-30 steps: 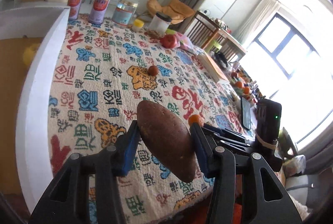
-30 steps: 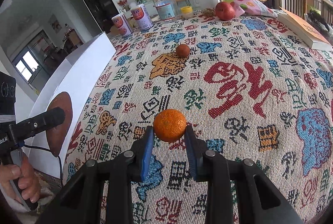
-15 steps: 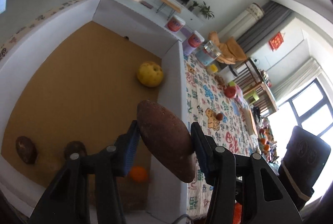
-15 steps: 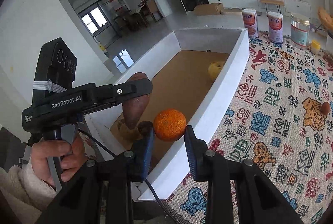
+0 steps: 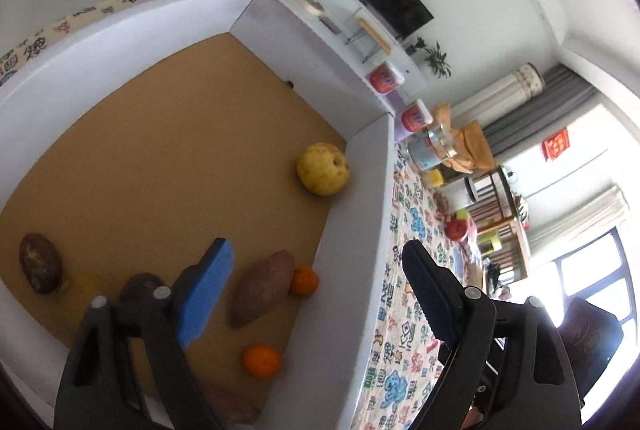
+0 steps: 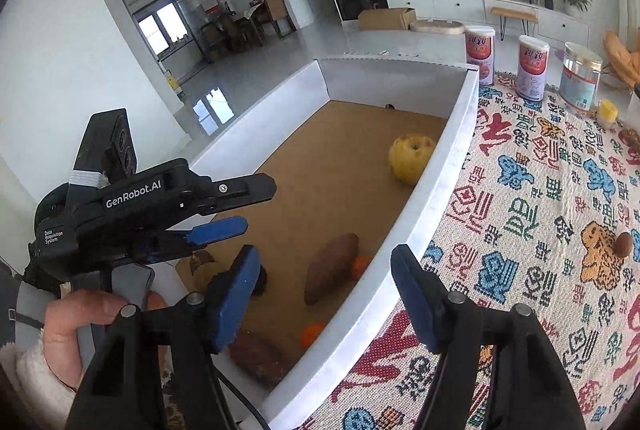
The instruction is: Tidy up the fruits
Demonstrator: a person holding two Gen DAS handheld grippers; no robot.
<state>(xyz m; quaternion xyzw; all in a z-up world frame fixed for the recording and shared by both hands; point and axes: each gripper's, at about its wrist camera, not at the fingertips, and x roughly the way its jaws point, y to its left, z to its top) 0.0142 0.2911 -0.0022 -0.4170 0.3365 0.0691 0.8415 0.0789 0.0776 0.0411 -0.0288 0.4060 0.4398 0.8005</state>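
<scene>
A white box (image 5: 360, 230) with a brown floor holds the fruit. In it a sweet potato (image 5: 262, 288) lies with an orange (image 5: 305, 280) against its end; a second orange (image 5: 262, 361) and a yellow apple (image 5: 323, 169) lie apart. My left gripper (image 5: 316, 248) hangs over the box, jaws opening, nothing between them. My right gripper (image 6: 325, 254) stands above the box's near wall (image 6: 432, 206), jaws opening and empty too. The right wrist view shows the sweet potato (image 6: 330, 268), the apple (image 6: 410, 158) and the left gripper (image 6: 248, 206) in a person's hand (image 6: 92, 310).
Dark brown roots (image 5: 40, 268) and another sweet potato (image 6: 256, 354) lie at the box's near end. On the patterned tablecloth (image 6: 540, 230) sit a small brown fruit (image 6: 623, 244), a red apple (image 5: 457, 229), two cans (image 6: 532, 70) and a jar (image 6: 580, 78).
Both grippers swung from over the tablecloth to above the box. The left one let go of the sweet potato and the right one of the orange; both now lie in the box.
</scene>
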